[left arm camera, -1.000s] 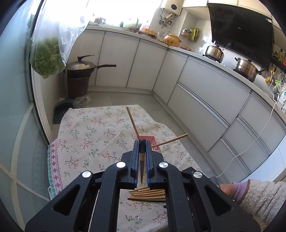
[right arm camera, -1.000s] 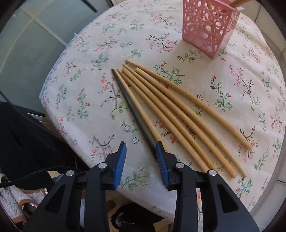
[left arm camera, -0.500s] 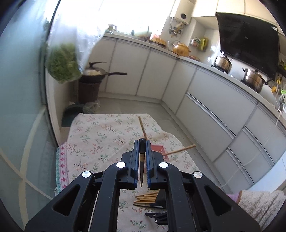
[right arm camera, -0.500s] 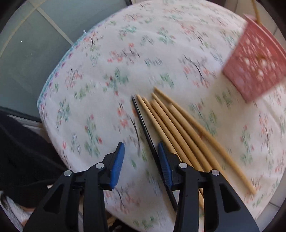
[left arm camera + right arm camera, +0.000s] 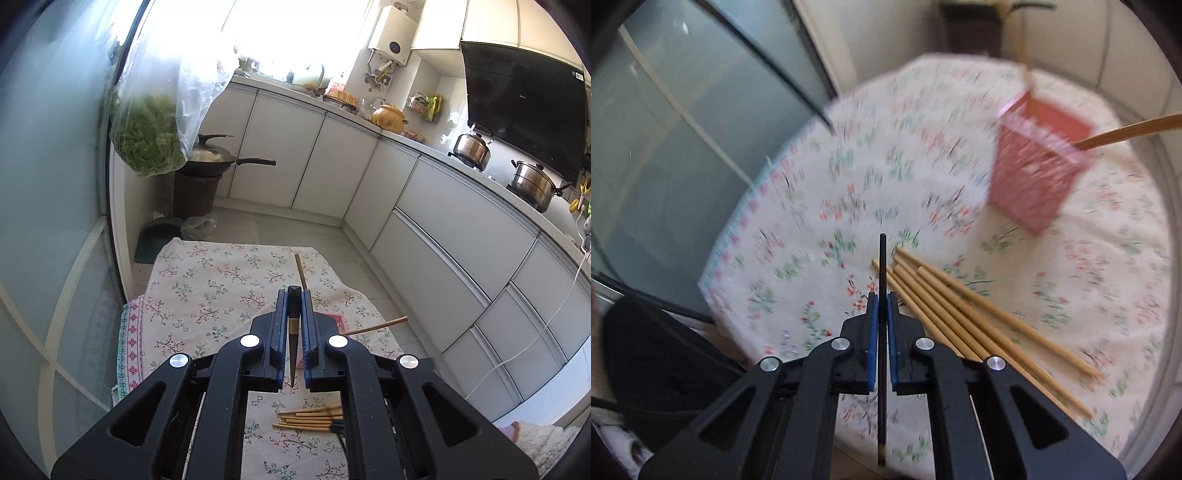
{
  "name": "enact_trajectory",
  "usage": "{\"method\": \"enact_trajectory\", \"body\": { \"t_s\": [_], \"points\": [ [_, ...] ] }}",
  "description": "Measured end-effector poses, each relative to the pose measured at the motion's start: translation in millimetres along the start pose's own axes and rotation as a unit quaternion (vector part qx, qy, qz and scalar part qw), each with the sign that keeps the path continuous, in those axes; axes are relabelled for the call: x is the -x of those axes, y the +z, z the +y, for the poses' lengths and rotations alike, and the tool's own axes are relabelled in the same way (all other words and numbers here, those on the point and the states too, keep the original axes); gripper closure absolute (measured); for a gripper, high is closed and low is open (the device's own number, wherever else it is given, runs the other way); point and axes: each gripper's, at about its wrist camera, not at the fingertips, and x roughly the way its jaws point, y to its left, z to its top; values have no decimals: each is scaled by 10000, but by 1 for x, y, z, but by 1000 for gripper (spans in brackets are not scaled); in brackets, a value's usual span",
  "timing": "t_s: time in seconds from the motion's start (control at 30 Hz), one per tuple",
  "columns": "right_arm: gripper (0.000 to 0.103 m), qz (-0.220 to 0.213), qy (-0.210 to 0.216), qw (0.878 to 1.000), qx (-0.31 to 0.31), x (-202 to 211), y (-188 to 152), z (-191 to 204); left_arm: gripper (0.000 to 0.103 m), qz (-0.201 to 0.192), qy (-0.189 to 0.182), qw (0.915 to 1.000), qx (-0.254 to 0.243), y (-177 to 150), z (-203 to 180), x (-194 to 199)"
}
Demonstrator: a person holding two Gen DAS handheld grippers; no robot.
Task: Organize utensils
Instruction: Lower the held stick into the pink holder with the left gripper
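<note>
Pinching one dark chopstick point(image 5: 882, 332), your right gripper point(image 5: 882, 302) hangs over the tablecloth's point(image 5: 812, 221) near edge beside the bamboo chopsticks point(image 5: 979, 314); your left gripper point(image 5: 294, 299) clamps another dark chopstick point(image 5: 293, 332) above the pink basket point(image 5: 1034, 173).

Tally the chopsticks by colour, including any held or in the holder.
Black chopsticks: 2, one in left gripper, one in right gripper
Bamboo chopsticks: 7, five on tablecloth, two in pink holder
Total: 9
</note>
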Motion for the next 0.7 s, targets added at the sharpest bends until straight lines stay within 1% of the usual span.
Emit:
{"method": "enact_trajectory", "body": {
  "t_s": [0.03, 0.07, 0.17, 0.2, 0.3, 0.4, 0.5, 0.57, 0.6, 0.67, 0.7],
  "points": [
    [98, -224, 5, 9997, -86, 19, -3, 0, 96, -22, 1, 10000, 3, 0, -3, 1],
    [98, -392, 10, 9991, -163, 27, -2, 3, 96, -36, 4, 10000, 8, 0, -6, 0],
    [98, -939, 48, 9945, -456, 74, -7, -4, 97, -54, 1, 10000, 56, 2, -13, -2],
    [98, -1046, 44, 9932, -510, 82, -8, -4, 97, -72, 3, 9999, 81, 3, -16, -3],
    [98, -1561, 50, 9844, -813, 124, -1, -15, 97, -98, -40, 9998, 192, 9, -22, -10],
    [98, -2149, 68, 9690, -1214, 163, 11, -29, 97, -151, 3, 9995, 271, 17, -30, -18],
    [98, -2724, -11, 9491, -1584, 198, 23, -45, 97, -171, 72, 9993, 317, 27, -36, -30],
    [98, -2992, -89, 9372, -1790, 212, 30, -54, 97, -173, 101, 9992, 340, 34, -41, -39],
    [98, -3078, -57, 9325, -1891, 215, 32, -58, 97, -175, 109, 9992, 345, 37, -43, -43],
    [98, -3279, 84, 9187, -2200, 223, 38, -72, 97, -178, 130, 9991, 368, 44, -48, -54],
    [98, -3342, 107, 9144, -2281, 225, 39, -76, 97, -173, 127, 9990, 388, 47, -50, -60]
  ]
}}
